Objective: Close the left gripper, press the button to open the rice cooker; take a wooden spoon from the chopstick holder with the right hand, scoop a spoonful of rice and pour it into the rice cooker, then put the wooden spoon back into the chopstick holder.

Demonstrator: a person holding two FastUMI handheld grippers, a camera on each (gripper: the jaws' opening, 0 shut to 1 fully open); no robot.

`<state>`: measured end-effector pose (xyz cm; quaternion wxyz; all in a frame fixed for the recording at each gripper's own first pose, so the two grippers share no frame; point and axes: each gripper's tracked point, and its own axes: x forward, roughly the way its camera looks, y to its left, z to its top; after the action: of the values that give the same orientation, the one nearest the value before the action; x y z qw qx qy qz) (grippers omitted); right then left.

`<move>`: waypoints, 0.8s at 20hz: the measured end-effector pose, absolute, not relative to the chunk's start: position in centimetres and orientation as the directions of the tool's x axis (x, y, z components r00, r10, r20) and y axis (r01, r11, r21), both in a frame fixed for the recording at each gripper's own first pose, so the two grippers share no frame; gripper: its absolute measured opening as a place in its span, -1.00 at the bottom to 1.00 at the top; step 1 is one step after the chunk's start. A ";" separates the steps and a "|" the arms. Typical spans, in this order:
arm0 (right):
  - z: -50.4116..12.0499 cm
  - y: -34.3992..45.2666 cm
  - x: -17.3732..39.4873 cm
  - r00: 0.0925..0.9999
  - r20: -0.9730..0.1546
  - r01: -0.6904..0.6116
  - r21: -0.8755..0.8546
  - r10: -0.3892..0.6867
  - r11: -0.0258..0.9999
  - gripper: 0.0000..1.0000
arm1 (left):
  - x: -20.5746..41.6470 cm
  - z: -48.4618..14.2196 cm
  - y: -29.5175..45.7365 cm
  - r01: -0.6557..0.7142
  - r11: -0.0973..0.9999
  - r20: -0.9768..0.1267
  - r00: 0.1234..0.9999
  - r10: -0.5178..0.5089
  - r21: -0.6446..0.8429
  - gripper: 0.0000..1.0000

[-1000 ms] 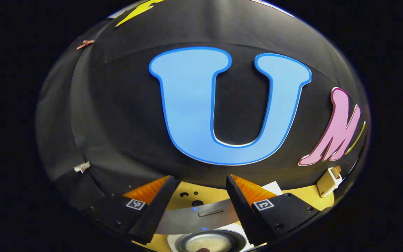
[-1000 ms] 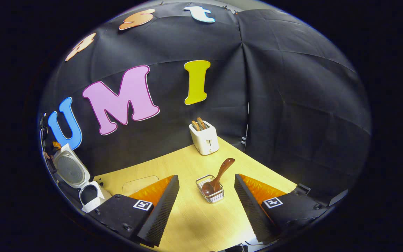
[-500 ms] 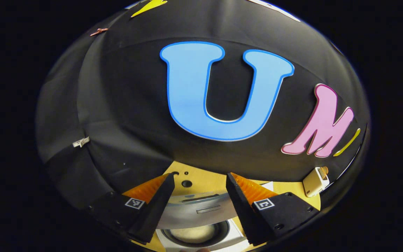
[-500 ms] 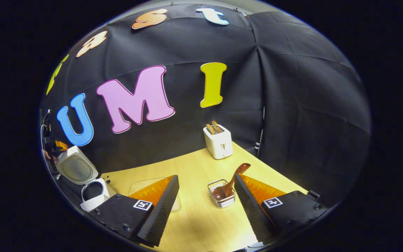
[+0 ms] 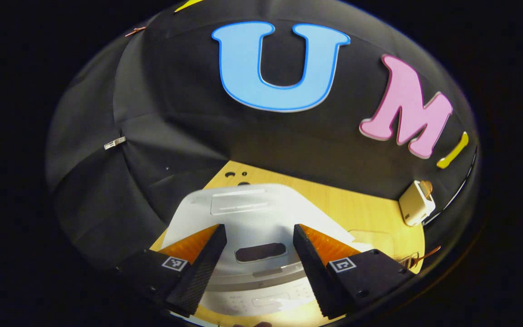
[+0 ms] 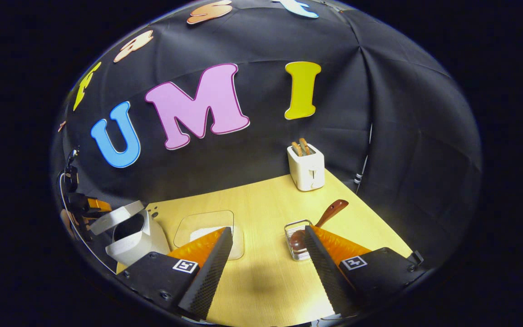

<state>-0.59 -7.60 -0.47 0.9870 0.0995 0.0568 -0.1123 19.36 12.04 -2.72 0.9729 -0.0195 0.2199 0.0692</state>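
Where the right gripper [image 6: 266, 268] finger overlaps it, the chopstick holder [image 6: 294, 240] is partly hidden, wooden spoon [image 6: 323, 218] leaning out. Fingers spread wide, empty. Left gripper [image 5: 259, 263] likewise wide, empty, over the rice cooker [image 5: 257, 213] lid. Rice dish [image 6: 207, 229] between cooker and holder.

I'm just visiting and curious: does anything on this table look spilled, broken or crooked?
Nothing spilled or broken. The white rice cooker lid hangs half open, and the brown wooden spoon leans slantwise out of the wire chopstick holder. Both look ordinary.
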 end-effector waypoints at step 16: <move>-4.1 -6.1 2.0 0.969 -0.234 0.108 0.103 -0.082 0.989 0.97 | 18.7 -9.0 11.9 -0.207 0.977 -0.369 0.905 0.214 0.058 1.00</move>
<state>1.95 -6.14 -4.09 0.9905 0.0574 0.1152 -0.0481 18.68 11.92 -8.97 0.9758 0.0087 0.1898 0.1078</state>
